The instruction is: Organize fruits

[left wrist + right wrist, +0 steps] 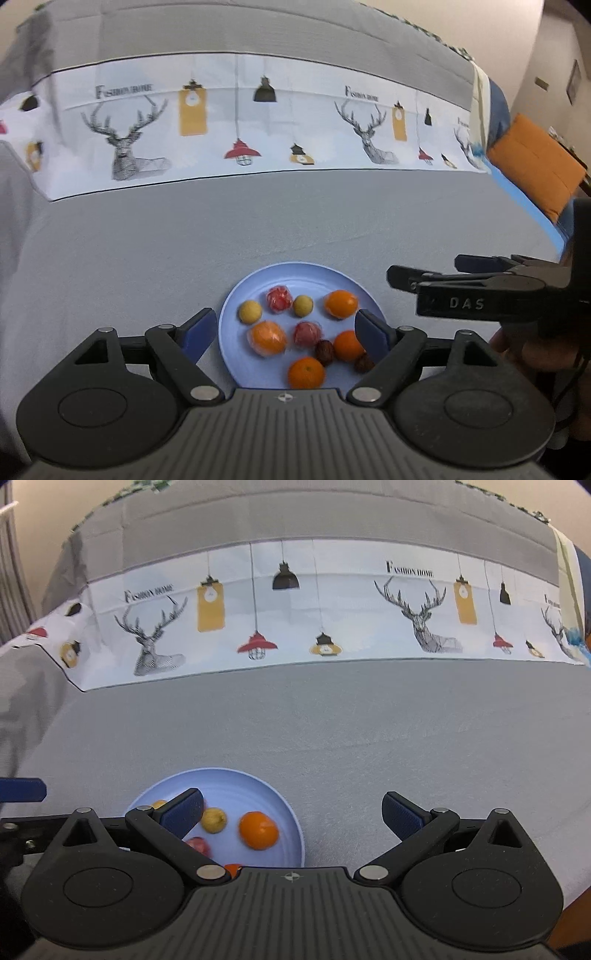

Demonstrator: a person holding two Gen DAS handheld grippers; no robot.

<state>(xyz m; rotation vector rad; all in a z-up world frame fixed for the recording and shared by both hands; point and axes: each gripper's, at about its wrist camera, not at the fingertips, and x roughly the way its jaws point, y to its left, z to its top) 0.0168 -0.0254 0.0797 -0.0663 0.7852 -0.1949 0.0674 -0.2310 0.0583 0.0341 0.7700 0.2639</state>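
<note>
A light blue plate (pixel 236 314) lies on the grey cloth and holds several fruits: oranges (pixel 340 303), two yellow fruits (pixel 250 311), two red wrapped fruits (pixel 279 299) and two dark dates (pixel 324 352). My left gripper (pixel 285 332) is open and empty above the plate's near side. My right gripper (pixel 293 816) is open and empty, just right of the plate (pixel 258 779); it also shows from the side in the left wrist view (pixel 402 278). In the right wrist view an orange (pixel 258 830) and a yellow fruit (pixel 213 819) show.
The grey cloth (pixel 147 240) covers the table, with a white printed band of deer and lamps (pixel 258 122) across the far side. An orange cushion (pixel 535 166) sits past the table's right edge.
</note>
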